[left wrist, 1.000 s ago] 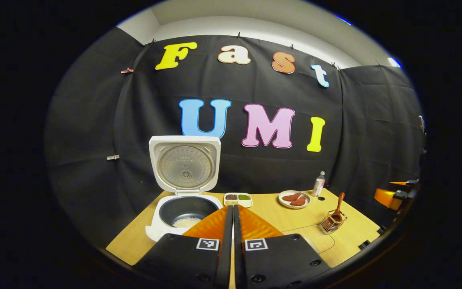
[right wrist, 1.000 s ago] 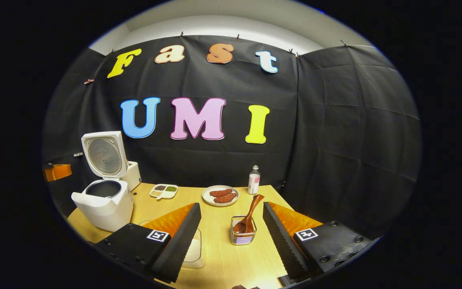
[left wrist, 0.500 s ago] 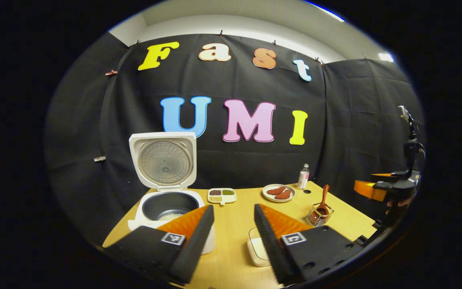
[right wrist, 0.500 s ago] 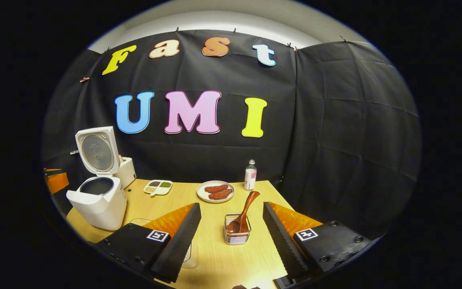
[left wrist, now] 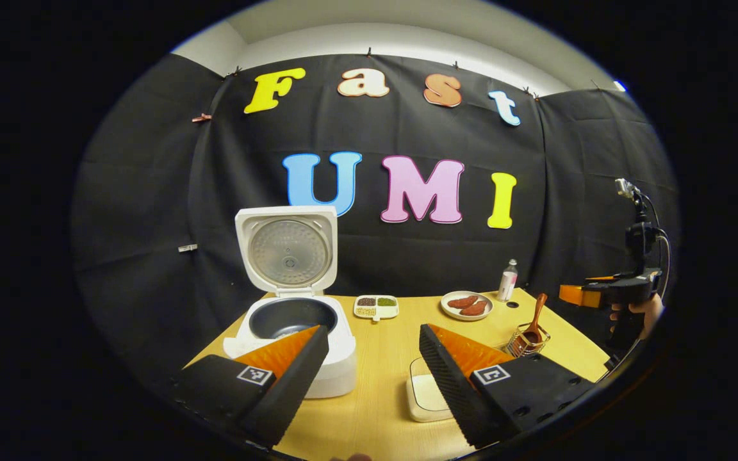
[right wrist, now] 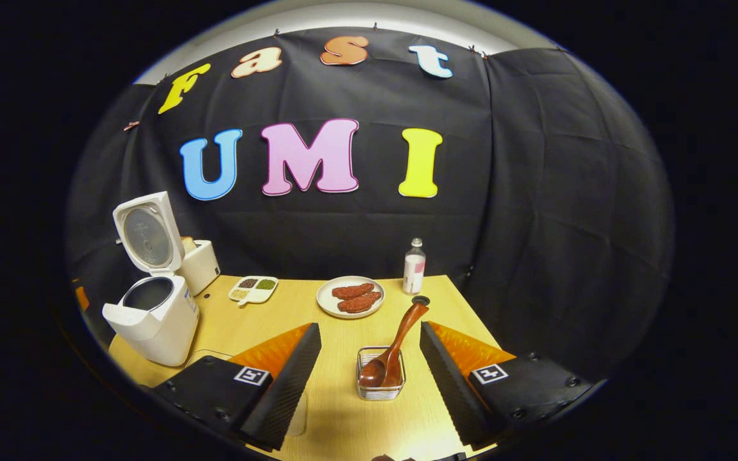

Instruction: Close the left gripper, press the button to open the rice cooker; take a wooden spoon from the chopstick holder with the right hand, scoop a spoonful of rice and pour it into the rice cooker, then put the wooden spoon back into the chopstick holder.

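the wooden spoon leans in the chopstick holder on the table, right between my right gripper fingers, which gape wide and empty. rice cooker lid stands open; left gripper is also spread wide. i'd say fetching the spoon is next: ease forward, pinch its handle.

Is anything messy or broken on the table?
Nothing stands out. The rice cooker stands upright with its lid open, and the wooden spoon leans in the holder. The plate, the snack tray and the bottle sit neatly, with no spills that I can see.
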Demonstrator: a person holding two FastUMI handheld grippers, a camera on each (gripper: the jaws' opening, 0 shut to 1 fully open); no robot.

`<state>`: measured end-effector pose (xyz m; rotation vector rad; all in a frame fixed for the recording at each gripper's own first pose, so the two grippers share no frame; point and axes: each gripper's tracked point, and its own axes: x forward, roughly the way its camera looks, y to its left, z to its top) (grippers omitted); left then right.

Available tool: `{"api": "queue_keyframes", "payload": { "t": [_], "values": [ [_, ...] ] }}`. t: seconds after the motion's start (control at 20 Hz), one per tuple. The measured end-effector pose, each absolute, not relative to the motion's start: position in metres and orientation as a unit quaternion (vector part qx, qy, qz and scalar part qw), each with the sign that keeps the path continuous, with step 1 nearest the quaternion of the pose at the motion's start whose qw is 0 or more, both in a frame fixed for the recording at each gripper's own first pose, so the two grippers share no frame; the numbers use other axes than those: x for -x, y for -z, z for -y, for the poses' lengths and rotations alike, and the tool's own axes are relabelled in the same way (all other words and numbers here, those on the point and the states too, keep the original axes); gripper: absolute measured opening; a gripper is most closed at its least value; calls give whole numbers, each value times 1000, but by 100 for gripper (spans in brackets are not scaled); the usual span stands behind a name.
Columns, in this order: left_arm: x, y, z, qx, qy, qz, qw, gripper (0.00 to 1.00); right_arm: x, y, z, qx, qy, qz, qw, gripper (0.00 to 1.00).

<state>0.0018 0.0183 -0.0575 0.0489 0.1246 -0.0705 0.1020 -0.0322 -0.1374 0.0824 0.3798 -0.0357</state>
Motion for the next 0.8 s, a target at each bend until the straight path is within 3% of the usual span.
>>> {"api": "queue_keyframes", "payload": {
  "t": [0.45, 0.8],
  "values": [
    [14, 75, -29, -2, -64, -96, 993, 98, -168, 224, 64, -74, 19, -269, 960, 98],
    [17, 88, -13, 5, -80, -115, 990, 98, -193, 282, 63, -90, 1, -319, 943, 99]
  ]
}}
